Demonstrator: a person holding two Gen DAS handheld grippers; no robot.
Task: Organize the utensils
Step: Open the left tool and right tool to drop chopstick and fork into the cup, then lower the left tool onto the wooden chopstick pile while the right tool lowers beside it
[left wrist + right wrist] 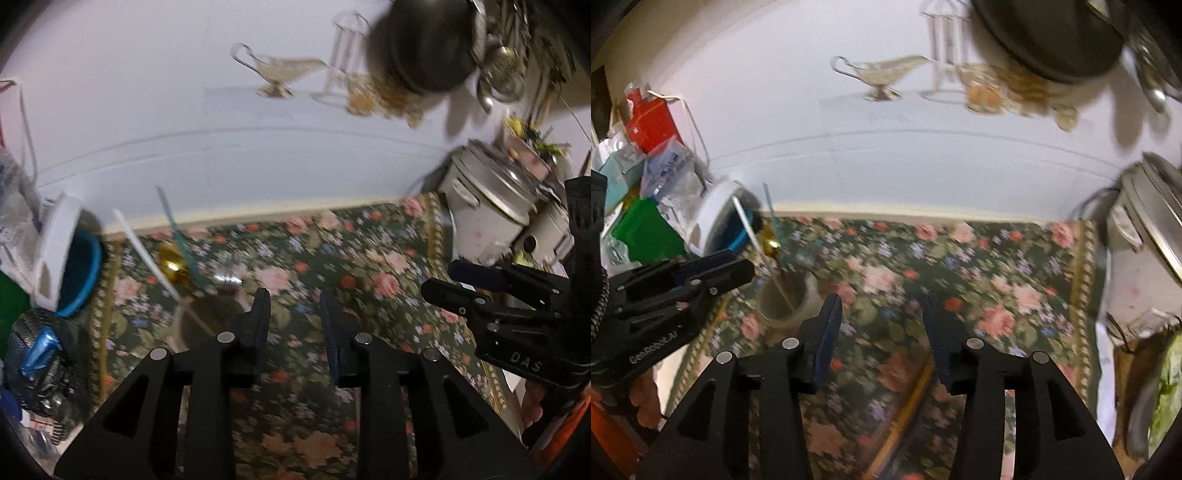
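A round beige cup stands on the floral tablecloth at the left. It holds a white-handled utensil, a teal-handled one and a gold spoon. In the left wrist view the cup sits just left of my left gripper, which is open with nothing between its fingers. My right gripper hangs open and empty over the cloth, to the right of the cup. Each gripper shows in the other's view: the left gripper, the right gripper.
A white cooker with a metal lid stands at the right. A white tub with a blue bowl, a black toy car and bags and boxes crowd the left. A dark pan hangs on the white wall above.
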